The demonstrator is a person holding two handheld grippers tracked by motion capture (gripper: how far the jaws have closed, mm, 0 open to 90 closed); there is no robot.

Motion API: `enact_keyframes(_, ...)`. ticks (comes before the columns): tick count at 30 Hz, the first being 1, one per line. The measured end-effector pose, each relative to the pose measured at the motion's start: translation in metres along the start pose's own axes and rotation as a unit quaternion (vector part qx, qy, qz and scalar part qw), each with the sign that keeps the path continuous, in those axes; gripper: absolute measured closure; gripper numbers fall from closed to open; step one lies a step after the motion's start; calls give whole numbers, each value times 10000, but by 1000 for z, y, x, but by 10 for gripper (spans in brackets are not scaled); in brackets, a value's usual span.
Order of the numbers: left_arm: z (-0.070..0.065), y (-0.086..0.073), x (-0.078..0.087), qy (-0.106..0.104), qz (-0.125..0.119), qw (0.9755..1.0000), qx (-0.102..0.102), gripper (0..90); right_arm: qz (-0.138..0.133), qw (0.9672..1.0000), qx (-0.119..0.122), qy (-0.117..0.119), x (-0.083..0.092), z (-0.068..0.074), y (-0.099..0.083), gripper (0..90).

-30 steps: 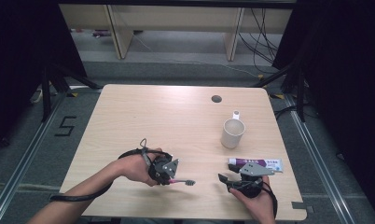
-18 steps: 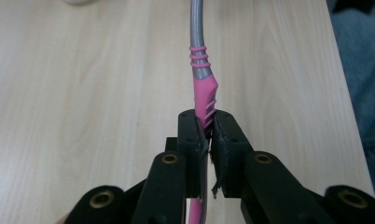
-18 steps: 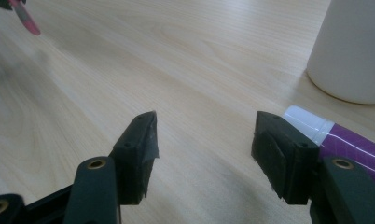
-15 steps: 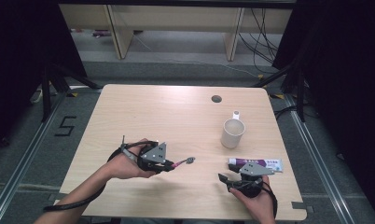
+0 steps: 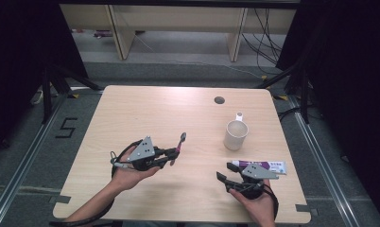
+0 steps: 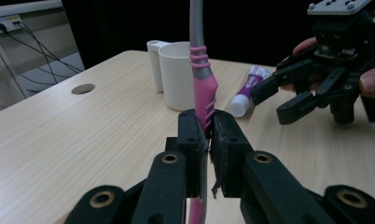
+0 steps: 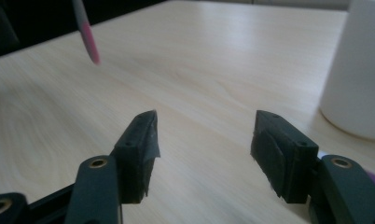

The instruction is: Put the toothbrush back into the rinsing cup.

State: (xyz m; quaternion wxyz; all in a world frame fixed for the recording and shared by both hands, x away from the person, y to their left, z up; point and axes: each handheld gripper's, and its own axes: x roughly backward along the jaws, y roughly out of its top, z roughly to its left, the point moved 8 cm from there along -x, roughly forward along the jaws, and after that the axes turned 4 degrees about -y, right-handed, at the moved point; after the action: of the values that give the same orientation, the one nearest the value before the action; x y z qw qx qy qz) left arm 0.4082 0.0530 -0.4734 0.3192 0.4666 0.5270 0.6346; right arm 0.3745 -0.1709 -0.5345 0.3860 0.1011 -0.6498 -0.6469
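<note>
Left gripper (image 5: 174, 155) clamped tight on a pink-and-grey toothbrush (image 5: 180, 142), pads pinching the pink handle from both sides. Held above the wooden table (image 5: 145, 109), clear of the surface, near its left front part. In the high view, toothbrush reaching up and away from the jaws toward the table's middle, dark head end farthest from the hand. In the left gripper view, same toothbrush (image 6: 202, 88) rising straight up out of the pinch, pink ribbed grip just above the pads, grey neck running off the top edge, a bit of pink handle also showing below the jaws.

Right gripper (image 5: 224, 181) jaws apart with nothing between them, having just been closing a little; bare table showing through the gap in the right gripper view (image 7: 202, 149). Held low over the front right part of the table, jaws pointing left toward the other hand. Well apart from the toothbrush, whose pink tip (image 7: 88, 39) appears blurred at upper left in that view.

White mug (image 5: 236, 134) upright on the right half of the table, beyond the right gripper. Tube of toothpaste (image 5: 268, 166), white and purple, lying flat just behind the right gripper, cap end pointing left. Mug (image 6: 177, 74) and tube (image 6: 248, 91) also seen past the toothbrush from the left gripper view, beside the right gripper (image 6: 288, 100).
</note>
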Motion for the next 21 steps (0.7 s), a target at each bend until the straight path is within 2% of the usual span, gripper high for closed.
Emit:
enact_keyframes(1,-2,-2,-2,-50,-26,9999,83,823,-100,9998,148,39,-1,0,4,449)
enact_keyframes(2,-3,-3,-3,-121,-82,9998,133,823,-215,9995,99,189,-3,10,13,485)
enact_keyframes(3,-4,-5,-4,-130,-73,9997,180,823,-215,9995,99,189,-3,10,13,485)
enact_keyframes(5,-6,-9,-6,-212,-35,9996,162,823,-499,9981,132,328,-5,17,26,518)
enact_keyframes(6,-8,-10,-9,-291,-93,9994,181,823,-434,9982,-26,411,-3,22,28,531)
enact_keyframes(7,-9,-11,-9,-319,-38,9993,192,823,-584,9972,73,462,-5,24,35,548)
enact_keyframes(8,-10,-11,-9,-349,-46,9992,211,823,-578,9963,-115,629,-5,31,38,557)
enact_keyframes(9,-12,-11,-11,-441,-100,9987,217,823,-671,9959,136,593,-7,29,42,566)
enact_keyframes(10,-13,-11,-12,-445,-121,9987,226,823,-659,9949,133,749,-8,34,47,574)
enact_keyframes(11,-14,-10,-13,-463,-112,9986,224,823,-786,9933,121,841,-10,38,52,578)
enact_keyframes(14,-16,-9,-15,-560,-123,9981,220,823,-827,9900,119,1138,-15,49,62,585)
enact_keyframes(15,-17,-9,-17,-619,-145,9977,243,824,-870,9895,232,1132,-16,50,65,587)
enact_keyframes(16,-18,-9,-17,-638,-110,9976,231,824,-816,9889,120,1239,-16,56,68,588)
enact_keyframes(17,-19,-9,-18,-659,-109,9975,217,824,-871,9881,268,1242,-18,56,72,589)
enact_keyframes(18,-20,-9,-19,-700,-111,9972,228,823,-899,9867,294,1322,-20,59,75,590)
enact_keyframes(19,-21,-9,-19,-727,-107,9971,219,824,-932,9855,228,1399,-22,63,78,594)
enact_keyframes(20,-22,-8,-20,-756,-129,9968,237,824,-893,9859,198,1402,-23,64,79,597)
enact_keyframes(21,-22,-8,-20,-777,-131,9966,231,824,-945,9846,242,1448,-26,66,82,602)
